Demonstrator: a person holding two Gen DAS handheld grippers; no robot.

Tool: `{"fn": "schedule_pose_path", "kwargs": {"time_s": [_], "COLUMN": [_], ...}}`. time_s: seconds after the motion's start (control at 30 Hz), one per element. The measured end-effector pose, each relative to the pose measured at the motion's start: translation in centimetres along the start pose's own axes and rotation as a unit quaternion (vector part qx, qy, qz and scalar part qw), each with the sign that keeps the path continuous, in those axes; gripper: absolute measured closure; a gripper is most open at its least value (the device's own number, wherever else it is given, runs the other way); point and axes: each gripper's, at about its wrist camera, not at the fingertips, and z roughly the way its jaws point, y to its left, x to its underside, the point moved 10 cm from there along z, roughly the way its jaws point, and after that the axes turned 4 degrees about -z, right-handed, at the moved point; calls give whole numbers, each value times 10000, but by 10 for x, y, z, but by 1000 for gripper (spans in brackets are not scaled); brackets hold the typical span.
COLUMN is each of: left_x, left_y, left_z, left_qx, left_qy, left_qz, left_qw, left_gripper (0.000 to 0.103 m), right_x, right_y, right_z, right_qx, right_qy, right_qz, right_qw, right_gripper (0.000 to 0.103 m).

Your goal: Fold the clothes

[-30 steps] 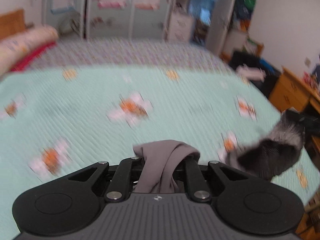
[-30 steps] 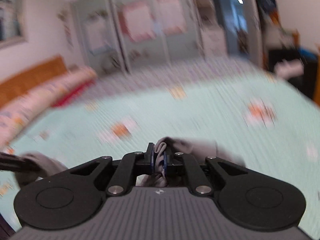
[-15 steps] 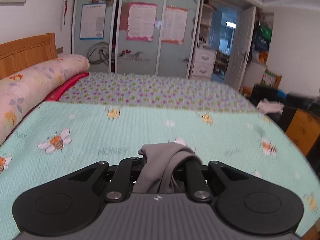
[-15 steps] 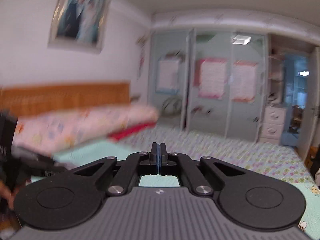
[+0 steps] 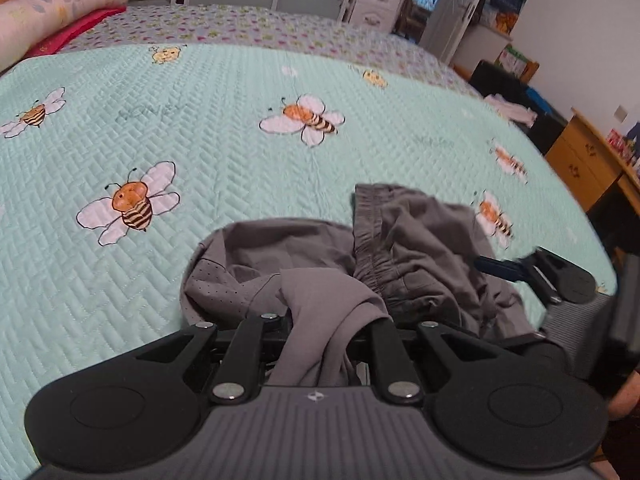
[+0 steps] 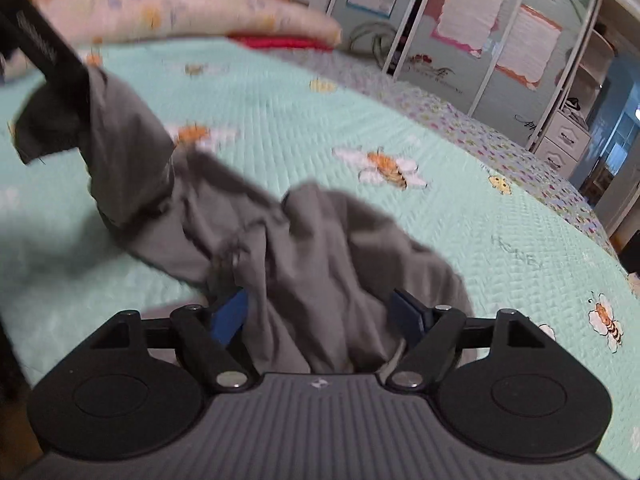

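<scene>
On bee quilt (image 5: 240, 152), grey shorts (image 5: 420, 248) pinched by left gripper (image 5: 320, 332), draped between spread right gripper (image 6: 320, 312)

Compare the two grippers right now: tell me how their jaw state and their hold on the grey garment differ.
The left gripper has its jaws drawn in on a bunched fold of the grey garment, while the right gripper has its jaws spread wide, blue pads apart, with cloth lying loose between them. In the right wrist view, the left gripper lifts one end of the garment off the quilt; the right gripper's end sags low. Both meet the same garment over the same bee-print quilt.
</scene>
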Motion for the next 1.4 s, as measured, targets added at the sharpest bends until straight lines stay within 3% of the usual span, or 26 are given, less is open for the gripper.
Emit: {"fn": "schedule_pose_path", "kwargs": {"time_s": [0.07, 0.1, 0.13, 0.17, 0.27, 0.37, 0.57, 0.73, 0.9, 0.97, 1.23, 1.4], "left_x": [-3, -6, -10, -17, -47, -93, -178, -225, -245, -247, -259, -254], "left_y": [-3, -4, -3, -2, 4, 9, 21, 37, 64, 76, 119, 123], "left_z": [7, 10, 9, 7, -13, -56, -163, -232, -277, -285, -294, -275], "left_qx": [-63, -89, -170, -267, -389, -392, -430, -733, -894, -856, -738, -566], "left_qy": [2, -16, -85, -194, -645, -1279, -2476, -3039, -3350, -3386, -3181, -3011], "left_qz": [57, 88, 97, 91, -11, -76, -76, -35, -169, -254, -521, -549], "left_qw": [10000, 9999, 9998, 9994, 9972, 9910, 9679, 9499, 9378, 9367, 9438, 9503], "left_gripper": [88, 88, 89, 89, 89, 89, 89, 89, 89, 89, 89, 89], "right_x": [7, 10, 8, 1, -33, -100, -241, -335, -412, -438, -538, -559], "right_y": [2, 2, -4, -11, -29, -56, -95, -105, -103, -92, -71, -79], "right_z": [19, 29, 36, 34, 11, -44, -146, -209, -243, -251, -278, -283], "right_qx": [97, 152, 152, 153, 294, 774, 1495, 1612, 1390, 1285, 1322, 1392], "right_qy": [190, 288, 338, 236, -325, -1077, -2180, -2867, -3339, -3490, -3764, -3727], "right_qz": [-70, -100, -34, 71, 251, 10, -506, -537, -375, -357, -493, -420], "right_qw": [9997, 9994, 9993, 9996, 9987, 9912, 9631, 9428, 9315, 9276, 9157, 9165], "right_gripper": [27, 52, 84, 102, 102, 102, 102, 102, 102, 102, 102, 102]}}
